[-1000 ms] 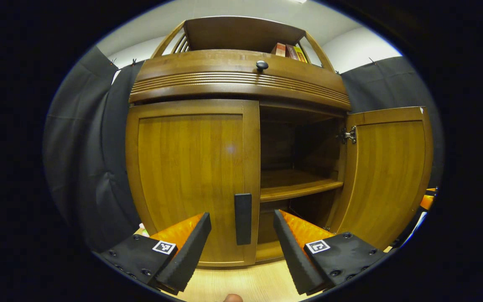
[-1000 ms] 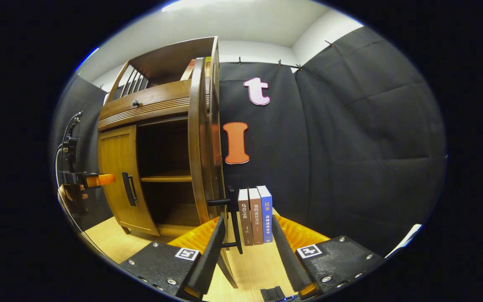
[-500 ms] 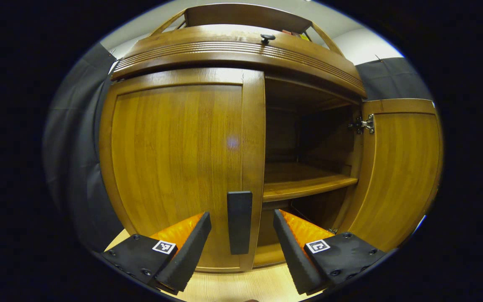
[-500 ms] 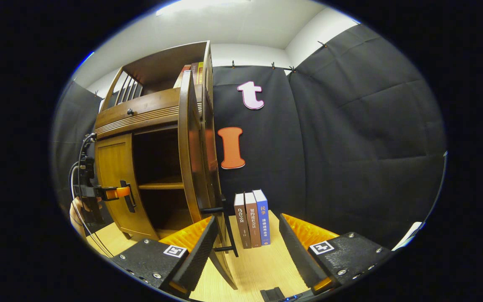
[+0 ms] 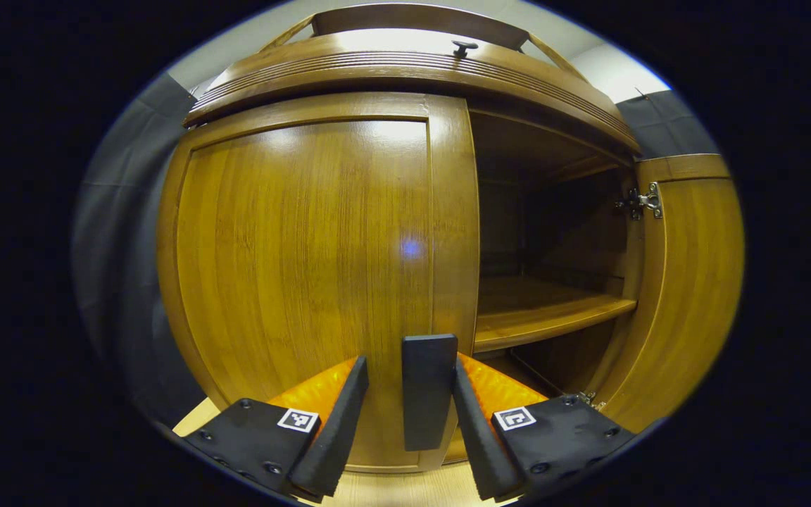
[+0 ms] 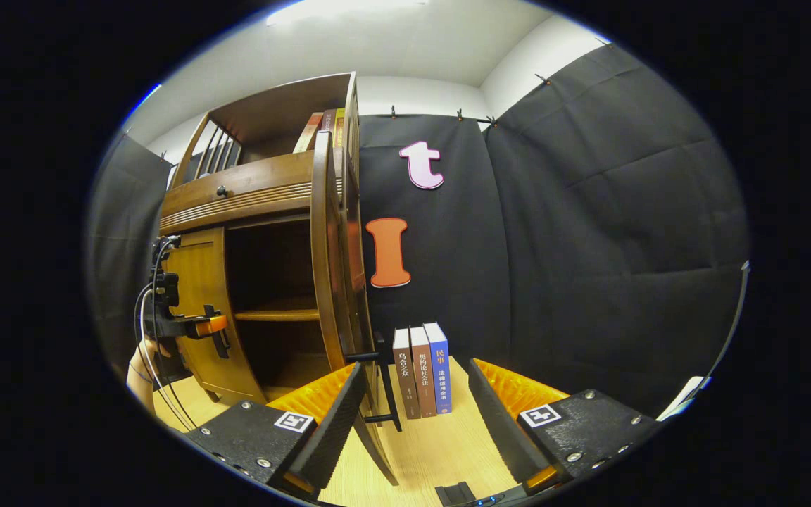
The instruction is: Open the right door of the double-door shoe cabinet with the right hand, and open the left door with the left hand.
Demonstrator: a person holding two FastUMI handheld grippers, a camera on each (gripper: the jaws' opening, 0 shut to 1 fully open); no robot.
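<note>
A shoe cabinet (image 5: 307, 246) of warm honey-brown wood with fine vertical grain and a ribbed band under its top. Its left door handle (image 5: 428, 391) is matte black, and its small top knob (image 5: 462, 48) dark. Three books (image 6: 422, 370) show brown, reddish-brown and blue spines. The counter (image 6: 441, 451) is pale yellow wood.

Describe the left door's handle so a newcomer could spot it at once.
Find the wooden cabinet. Its left door is shut, and low on that door's inner edge is a dark upright bar, the handle. It sits between the left gripper's fingers.
</note>
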